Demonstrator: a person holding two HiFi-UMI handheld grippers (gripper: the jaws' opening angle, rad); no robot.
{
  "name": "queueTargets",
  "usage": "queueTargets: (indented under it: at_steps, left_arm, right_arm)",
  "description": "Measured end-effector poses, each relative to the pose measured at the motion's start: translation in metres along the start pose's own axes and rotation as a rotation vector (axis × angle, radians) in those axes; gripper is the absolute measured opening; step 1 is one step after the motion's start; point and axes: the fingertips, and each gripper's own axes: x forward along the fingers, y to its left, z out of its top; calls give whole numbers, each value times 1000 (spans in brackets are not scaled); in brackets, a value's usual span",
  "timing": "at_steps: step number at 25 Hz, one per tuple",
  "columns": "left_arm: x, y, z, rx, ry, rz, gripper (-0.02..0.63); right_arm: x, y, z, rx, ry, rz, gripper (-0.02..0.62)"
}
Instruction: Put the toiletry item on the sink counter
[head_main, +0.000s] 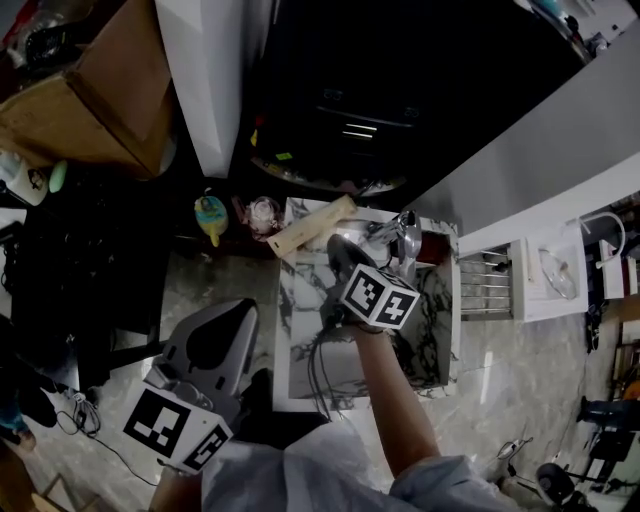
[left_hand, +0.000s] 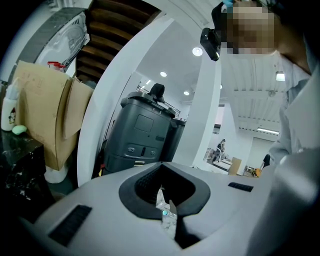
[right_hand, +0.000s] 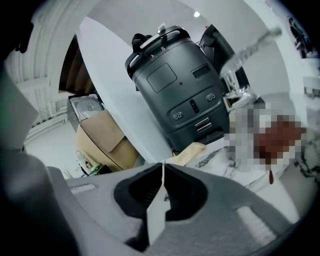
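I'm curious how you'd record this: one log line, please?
right gripper shut, empty, over counter | left gripper shut, empty, beside counter | box on counter's far-left corner

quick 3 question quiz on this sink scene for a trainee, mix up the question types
1. True or false: the right gripper is clamped on the long tan box.
2. Where does the tan box lie? A) across the far-left corner of the marble counter; B) on the floor; C) inside the cardboard carton.
3. Fill in: the gripper held over the counter, near the faucet, is the person's ___ one.

Key: 1 false, its jaws are together with nothing between them; 2 A; 3 right.
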Motion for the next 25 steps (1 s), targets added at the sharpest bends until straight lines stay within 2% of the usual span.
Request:
queueTargets:
  at_steps: [5, 14, 19, 25]
  left_arm:
    - [-8, -4, 3, 11, -20, -23, 3]
    - [-16, -33, 11, 43, -45, -107, 3]
    - [-20, -61, 13, 67, -55, -147, 3]
    - [-30, -96, 8, 80, -60, -153, 3]
  right_arm:
    - [-35, 14, 18, -93, -108, -72, -2]
    - [-121, 61, 56, -296, -308, -108, -2]
    - [-172, 80, 64, -344, -375, -88, -2]
    - [-232, 86, 64, -335, -422, -63, -3]
